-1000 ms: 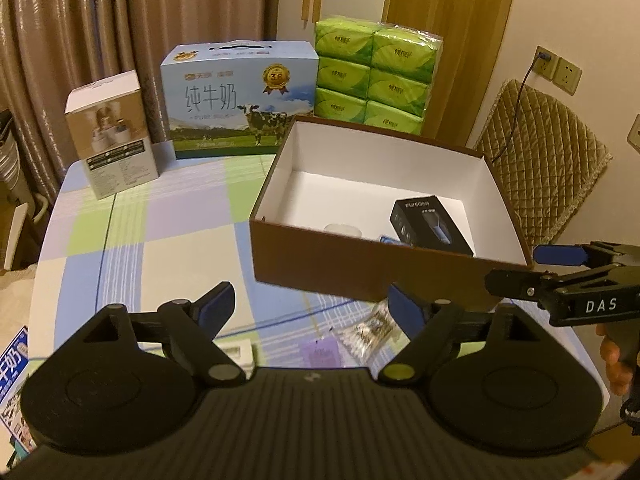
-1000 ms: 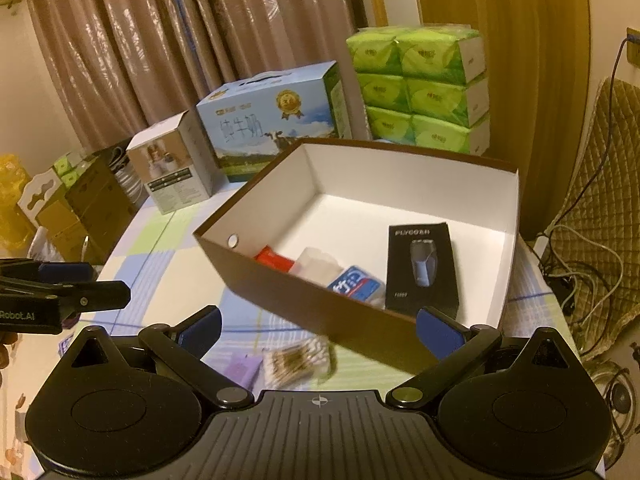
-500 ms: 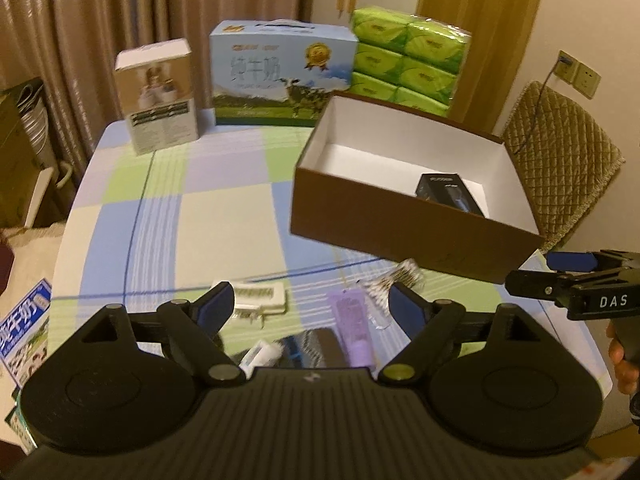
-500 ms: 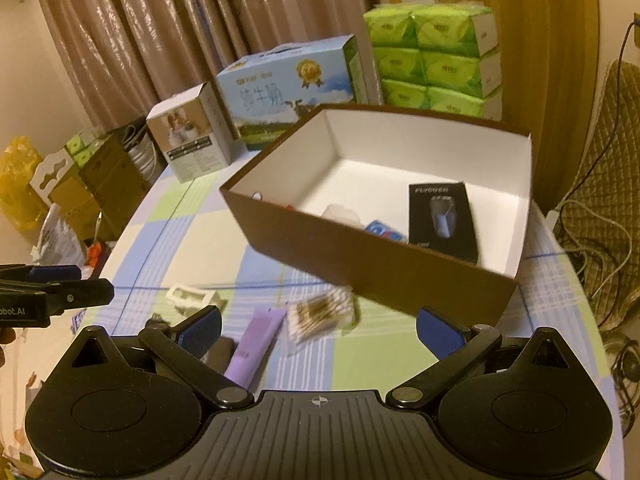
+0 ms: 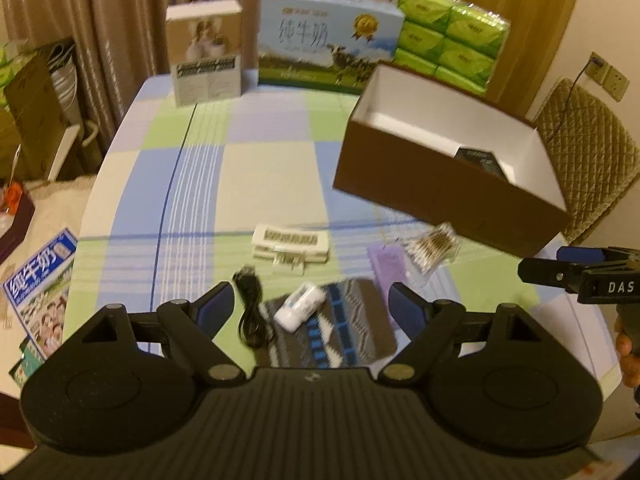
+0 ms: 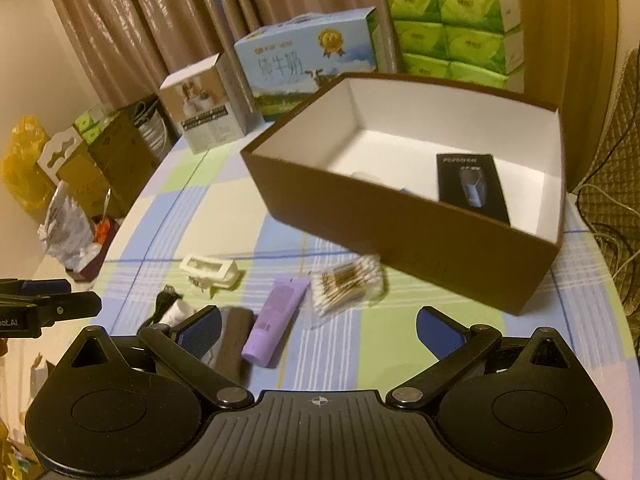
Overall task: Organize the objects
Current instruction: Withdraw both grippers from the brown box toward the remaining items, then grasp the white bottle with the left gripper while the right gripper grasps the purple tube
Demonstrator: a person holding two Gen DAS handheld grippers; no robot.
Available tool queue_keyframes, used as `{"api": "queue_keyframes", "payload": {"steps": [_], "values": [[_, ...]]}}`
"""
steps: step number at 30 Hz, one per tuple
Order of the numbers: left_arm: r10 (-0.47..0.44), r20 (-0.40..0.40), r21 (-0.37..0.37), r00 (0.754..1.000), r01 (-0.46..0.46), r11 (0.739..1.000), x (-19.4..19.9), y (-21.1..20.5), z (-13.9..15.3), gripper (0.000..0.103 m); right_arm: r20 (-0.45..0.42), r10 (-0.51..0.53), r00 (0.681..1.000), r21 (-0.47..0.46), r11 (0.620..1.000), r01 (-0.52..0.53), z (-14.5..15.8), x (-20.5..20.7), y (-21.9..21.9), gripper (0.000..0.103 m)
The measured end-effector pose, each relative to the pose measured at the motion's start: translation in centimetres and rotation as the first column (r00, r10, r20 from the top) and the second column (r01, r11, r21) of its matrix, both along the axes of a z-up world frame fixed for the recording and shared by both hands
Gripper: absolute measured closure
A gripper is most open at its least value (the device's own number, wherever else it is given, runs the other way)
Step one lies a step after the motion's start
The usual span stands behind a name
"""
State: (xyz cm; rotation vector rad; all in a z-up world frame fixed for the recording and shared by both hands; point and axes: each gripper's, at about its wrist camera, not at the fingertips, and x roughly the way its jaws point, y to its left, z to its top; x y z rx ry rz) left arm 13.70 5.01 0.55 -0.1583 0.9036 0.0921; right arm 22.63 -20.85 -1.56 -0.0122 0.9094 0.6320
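A brown box (image 5: 440,192) (image 6: 400,232) with a white inside stands at the table's right and holds a black carton (image 6: 472,188). In front of it lie a bag of cotton swabs (image 5: 430,246) (image 6: 348,284), a purple tube (image 6: 276,320) (image 5: 386,268), a cream plastic piece (image 5: 290,244) (image 6: 210,270), a black cable (image 5: 250,308), a small white bottle (image 5: 302,310) and a patterned dark cloth (image 5: 344,328). My left gripper (image 5: 310,306) hovers open above the bottle and cloth. My right gripper (image 6: 318,328) hangs open over the near table, empty.
A checked cloth covers the table (image 5: 248,168). At the back stand a small white carton (image 5: 206,50), a blue milk carton (image 5: 328,36) and stacked green tissue packs (image 5: 452,40). A quilted chair (image 5: 588,152) sits right of the table. Boxes and bags (image 6: 60,168) crowd the floor at left.
Both grippers have pulled back and up from the brown box. The loose items on the near table have come into view; both stay open.
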Motion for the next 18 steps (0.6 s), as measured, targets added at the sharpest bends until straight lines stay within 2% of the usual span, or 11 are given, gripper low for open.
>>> {"api": "queue_keyframes", "payload": {"steps": [8,10,12,18], "values": [[0.034,-0.051,-0.002,0.998,-0.034,0.999,-0.8,1.1,-1.9,0.022,-0.046,0.044,0.998,-0.018,0.999,-0.045,-2.0,-0.6,1.5,0.003],[0.028,-0.051,0.005,0.998,-0.028,1.0,-0.8,1.1,-2.3,0.022,-0.053,0.051,0.997,-0.021,0.998,-0.052,-2.4,-0.7,2.0,0.008],[0.021,-0.049,0.007,0.999,-0.02,1.0,-0.7,1.1,-2.7,0.022,-0.07,0.058,0.996,-0.02,0.998,-0.059,-2.9,-0.6,2.4,0.019],[-0.003,-0.044,-0.003,0.999,0.003,1.0,-0.1,1.0,-3.8,0.025,-0.094,0.071,0.993,-0.026,0.997,-0.074,-4.0,-0.4,3.6,0.027]]}}
